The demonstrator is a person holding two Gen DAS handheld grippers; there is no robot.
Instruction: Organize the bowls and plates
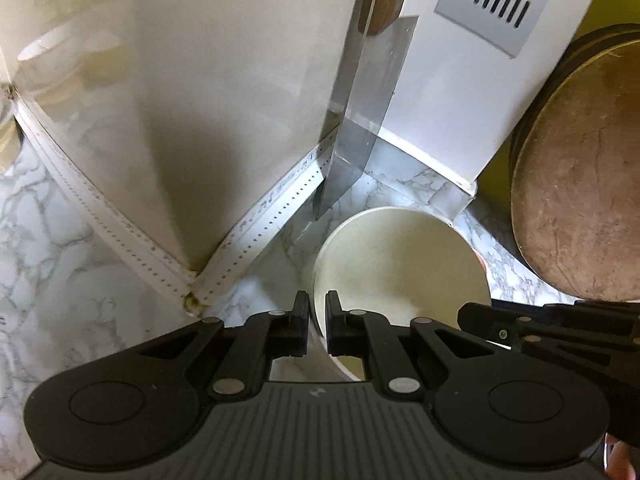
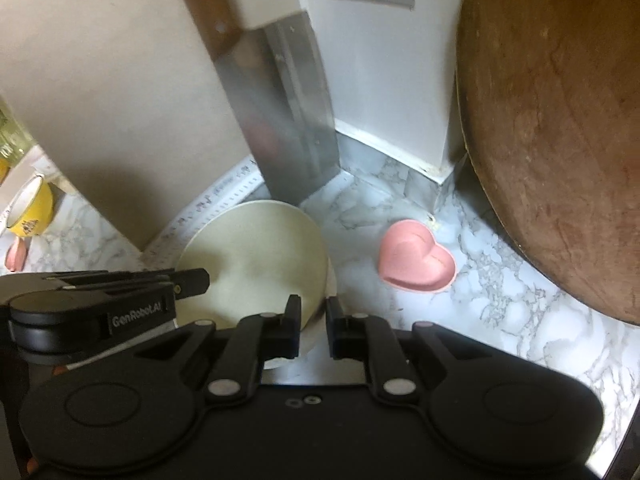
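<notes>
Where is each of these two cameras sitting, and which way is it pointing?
Left wrist: on the left gripper, looking along its fingers at the wall corner; fingers pinch the cream plate's rim; the right gripper's tip shows at right.
Right wrist: on the right gripper, facing the same corner; fingers straddle the plate edge; the left gripper shows at left; a pink heart dish lies beyond.
Shared: plate, cleaver, round wooden board, marble counter.
</notes>
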